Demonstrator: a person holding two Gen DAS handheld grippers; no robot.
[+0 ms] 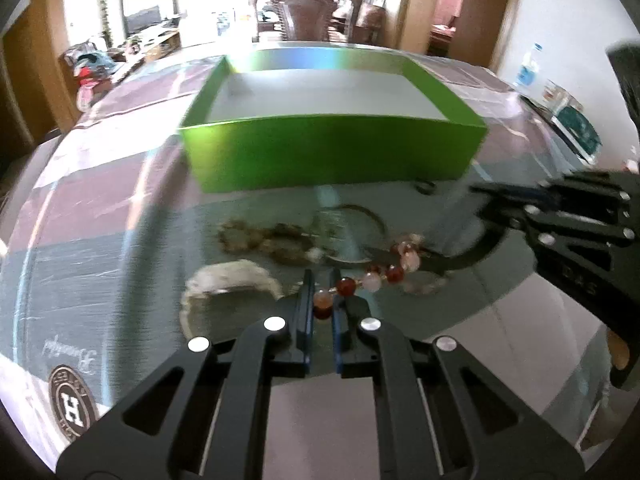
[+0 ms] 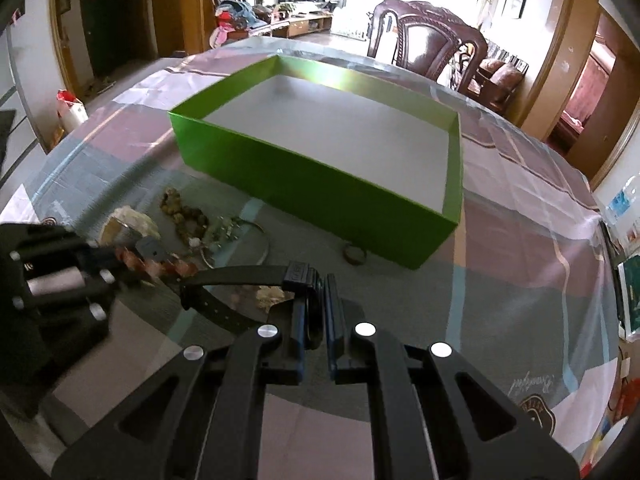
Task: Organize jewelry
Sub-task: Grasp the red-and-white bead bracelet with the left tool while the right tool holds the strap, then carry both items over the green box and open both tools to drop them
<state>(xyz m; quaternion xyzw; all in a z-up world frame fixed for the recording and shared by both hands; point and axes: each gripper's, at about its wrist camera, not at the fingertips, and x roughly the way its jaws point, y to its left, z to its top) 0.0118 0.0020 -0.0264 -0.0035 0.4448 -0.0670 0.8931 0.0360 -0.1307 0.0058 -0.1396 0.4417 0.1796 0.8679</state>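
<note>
My left gripper (image 1: 323, 280) is shut on a red and pink bead bracelet (image 1: 384, 274) that trails right across the tablecloth. My right gripper (image 2: 316, 284) is shut on a black watch (image 2: 306, 276), and its strap (image 2: 236, 276) curves away to the left. Each gripper shows in the other view: the right gripper (image 1: 496, 200) at the right edge, the left gripper (image 2: 116, 264) at the left with the beads (image 2: 168, 267). A brown bead bracelet (image 1: 260, 240), a white bracelet (image 1: 232, 276) and a thin metal bangle (image 1: 362, 216) lie between them. Behind stands an open green box (image 1: 332, 148), its white floor bare.
A small ring (image 2: 354, 254) lies against the green box's (image 2: 320, 176) near corner. The table wears a checked pink and grey cloth (image 2: 520, 240) under clear plastic. A dark wooden chair (image 1: 308, 8) stands behind the table. Printed packets (image 1: 576, 128) lie at the table's right edge.
</note>
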